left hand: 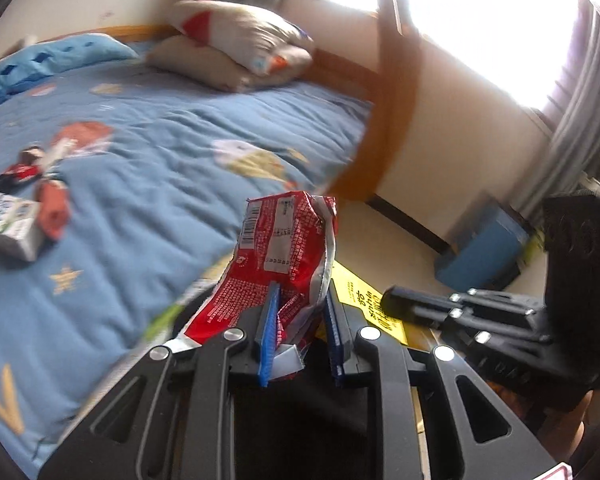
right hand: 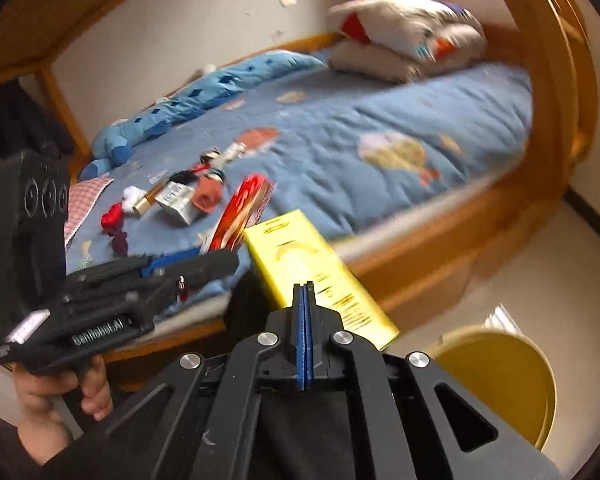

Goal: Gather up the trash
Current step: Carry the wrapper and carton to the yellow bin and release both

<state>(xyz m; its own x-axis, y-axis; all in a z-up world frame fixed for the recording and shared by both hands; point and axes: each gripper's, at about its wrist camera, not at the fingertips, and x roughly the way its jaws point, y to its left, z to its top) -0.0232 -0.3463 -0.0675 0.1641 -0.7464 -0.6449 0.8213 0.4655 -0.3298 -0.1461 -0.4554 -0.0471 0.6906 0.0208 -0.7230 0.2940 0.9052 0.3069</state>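
Pillows were stacked at the far end of the bed, with a carton and other scraps lying together nearer the middle. A bin sat on the floor beside the bed frame.

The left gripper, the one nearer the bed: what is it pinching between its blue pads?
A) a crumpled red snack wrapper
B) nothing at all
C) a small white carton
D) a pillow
A: in the left wrist view the left gripper has its blue pads pressed on a crumpled red snack wrapper, while the small white carton lies on the bed.
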